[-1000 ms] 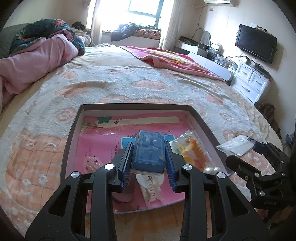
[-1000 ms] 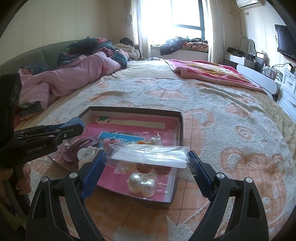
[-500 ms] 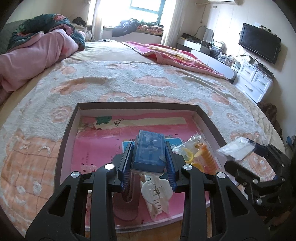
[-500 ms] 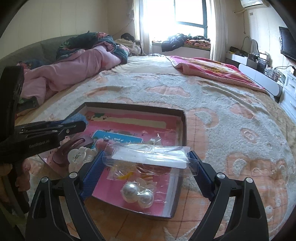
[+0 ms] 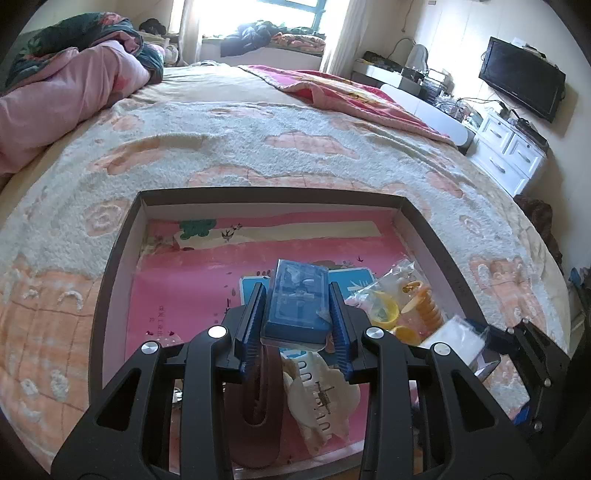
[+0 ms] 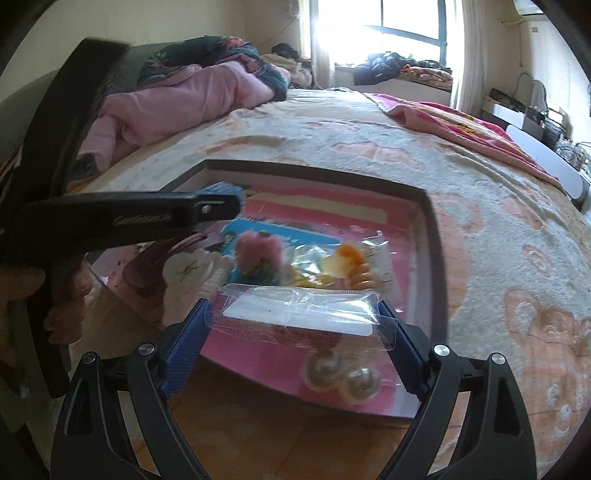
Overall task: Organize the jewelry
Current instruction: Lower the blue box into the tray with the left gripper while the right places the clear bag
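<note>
Tray (image 5: 122, 236) on blanketed bed (image 5: 258, 125)

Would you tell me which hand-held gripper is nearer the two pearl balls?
Right hand-held gripper: the pearl balls lie just beneath it. The left hand-held gripper is further left over the tray.

This is a bedroom in a lived-in home. A wide bed (image 5: 280, 147) under a fluffy cream and peach blanket fills most of the view, with a rumpled pink quilt (image 5: 66, 92) heaped at its far left and a red patterned throw (image 5: 351, 96) lying across the far side. Beyond it, daylight pours through a curtained window (image 6: 410, 26) above a ledge piled with clothes, while a flat television (image 5: 521, 77) hangs on the wall over a white chest of drawers (image 5: 509, 155).
</note>
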The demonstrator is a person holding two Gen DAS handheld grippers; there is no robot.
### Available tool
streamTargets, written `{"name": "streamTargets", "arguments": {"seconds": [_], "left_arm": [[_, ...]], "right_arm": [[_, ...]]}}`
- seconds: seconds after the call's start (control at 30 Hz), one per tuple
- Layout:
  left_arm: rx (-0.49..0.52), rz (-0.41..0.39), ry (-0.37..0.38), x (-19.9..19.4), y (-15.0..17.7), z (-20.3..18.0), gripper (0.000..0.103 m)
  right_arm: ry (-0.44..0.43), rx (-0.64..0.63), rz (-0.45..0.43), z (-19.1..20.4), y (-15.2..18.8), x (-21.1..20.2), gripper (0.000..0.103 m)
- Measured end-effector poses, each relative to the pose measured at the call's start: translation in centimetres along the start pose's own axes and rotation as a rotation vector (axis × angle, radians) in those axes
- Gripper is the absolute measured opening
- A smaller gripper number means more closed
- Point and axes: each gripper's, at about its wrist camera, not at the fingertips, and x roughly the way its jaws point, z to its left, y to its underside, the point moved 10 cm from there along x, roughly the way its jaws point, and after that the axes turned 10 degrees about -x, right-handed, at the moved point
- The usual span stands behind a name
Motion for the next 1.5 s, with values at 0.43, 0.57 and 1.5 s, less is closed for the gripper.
{"name": "streamTargets", "arguments": {"seconds": [0.43, 0.57, 1.5], "left_arm": [[0.002, 0.011, -0.003, 0.5, 0.6, 0.1, 0.027], [0.002, 0.001, -0.005, 0.3, 0.5, 0.0, 0.034], [0.021, -0.118, -0.016, -6.1, -0.8, -1.3, 0.091]], "right_arm": [[-0.052, -0.021, -0.002, 2.0, 0.2, -0.4, 0.090], [-0.049, -0.016, -0.002, 2.0, 0.5, -0.8, 0.090], [0.024, -0.004, -0.090, 1.0, -0.2, -6.0, 0.095]]}}
